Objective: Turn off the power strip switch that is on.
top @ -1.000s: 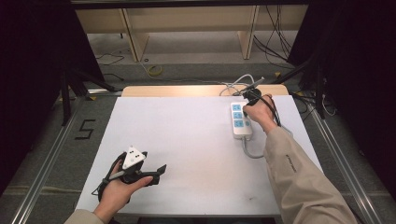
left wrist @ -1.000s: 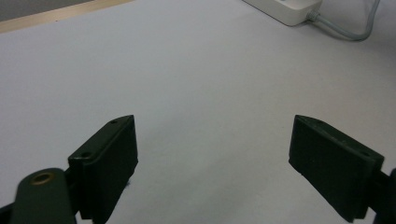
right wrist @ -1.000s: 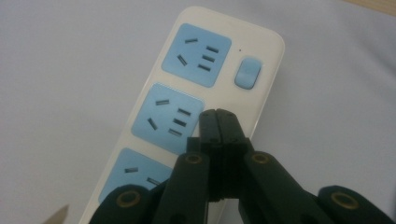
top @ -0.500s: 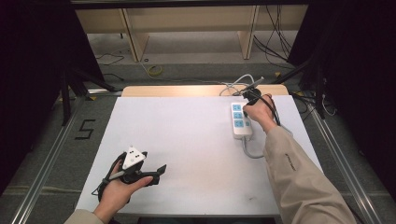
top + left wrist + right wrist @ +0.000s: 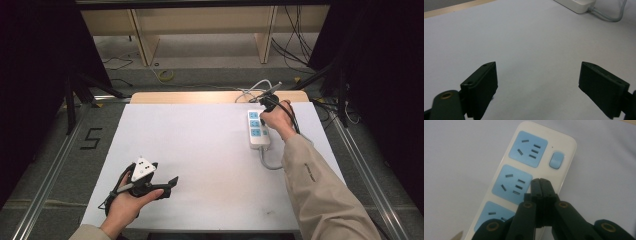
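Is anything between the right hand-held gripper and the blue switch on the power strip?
Nothing visible. The right hand-held gripper, shut, hovers over the power strip, with bare white casing between it and the switch.

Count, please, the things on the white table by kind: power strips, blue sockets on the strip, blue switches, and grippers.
Power strip: 1
Blue sockets on it: 3, one being
Blue switch: 1
Grippers: 2, the left gripper with jaws wide apart, the right gripper with jaws together over the strip
Total: 7

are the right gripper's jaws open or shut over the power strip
Shut: the right gripper has its two jaws pressed together, nothing between them, above the power strip.
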Demonstrator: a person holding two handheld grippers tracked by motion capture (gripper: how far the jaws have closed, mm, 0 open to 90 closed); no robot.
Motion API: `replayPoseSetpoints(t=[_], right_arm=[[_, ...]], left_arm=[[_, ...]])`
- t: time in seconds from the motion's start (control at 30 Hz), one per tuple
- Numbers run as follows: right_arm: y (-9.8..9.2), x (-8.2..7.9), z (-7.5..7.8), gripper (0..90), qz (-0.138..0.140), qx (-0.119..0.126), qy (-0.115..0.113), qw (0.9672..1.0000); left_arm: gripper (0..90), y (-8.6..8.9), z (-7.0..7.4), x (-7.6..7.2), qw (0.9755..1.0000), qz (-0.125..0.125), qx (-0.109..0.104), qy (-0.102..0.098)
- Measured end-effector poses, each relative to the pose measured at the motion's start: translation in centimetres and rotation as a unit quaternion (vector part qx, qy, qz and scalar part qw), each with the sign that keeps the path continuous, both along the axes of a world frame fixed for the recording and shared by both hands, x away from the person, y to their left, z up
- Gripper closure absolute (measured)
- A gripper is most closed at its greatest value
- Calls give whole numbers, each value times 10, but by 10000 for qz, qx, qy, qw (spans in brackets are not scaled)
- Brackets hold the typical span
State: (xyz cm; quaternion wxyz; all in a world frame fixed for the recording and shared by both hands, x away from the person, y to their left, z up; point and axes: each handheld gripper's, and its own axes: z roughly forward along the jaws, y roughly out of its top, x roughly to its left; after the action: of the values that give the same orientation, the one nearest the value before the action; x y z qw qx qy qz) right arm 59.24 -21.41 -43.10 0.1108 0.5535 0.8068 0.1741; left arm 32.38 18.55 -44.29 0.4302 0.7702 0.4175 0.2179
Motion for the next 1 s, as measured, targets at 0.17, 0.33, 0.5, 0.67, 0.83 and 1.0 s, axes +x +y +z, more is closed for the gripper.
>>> replayPoseSetpoints(t=[0.17, 0.33, 0.5, 0.67, 0.83, 1.0], right_arm=[[1, 3, 1, 900, 44, -72, 79, 9999], [2, 4, 1, 900, 23, -99, 128, 9999], [3, 5, 1, 900, 25, -111, 169, 9998], [3, 6, 2, 900, -3, -118, 211, 9997], [2, 7, 2, 900, -11, -111, 239, 9997], [3, 7, 2, 900, -13, -124, 259, 9996]], left_arm=[[149, 0, 0, 0, 10000, -1, 0, 2], [149, 1, 0, 0, 10000, -4, 6, 11], [149, 0, 0, 0, 10000, 0, 6, 11], [149, 0, 0, 0, 10000, -6, 7, 13], [149, 0, 0, 0, 10000, 1, 5, 5], [149, 0, 0, 0, 10000, -4, 8, 11]])
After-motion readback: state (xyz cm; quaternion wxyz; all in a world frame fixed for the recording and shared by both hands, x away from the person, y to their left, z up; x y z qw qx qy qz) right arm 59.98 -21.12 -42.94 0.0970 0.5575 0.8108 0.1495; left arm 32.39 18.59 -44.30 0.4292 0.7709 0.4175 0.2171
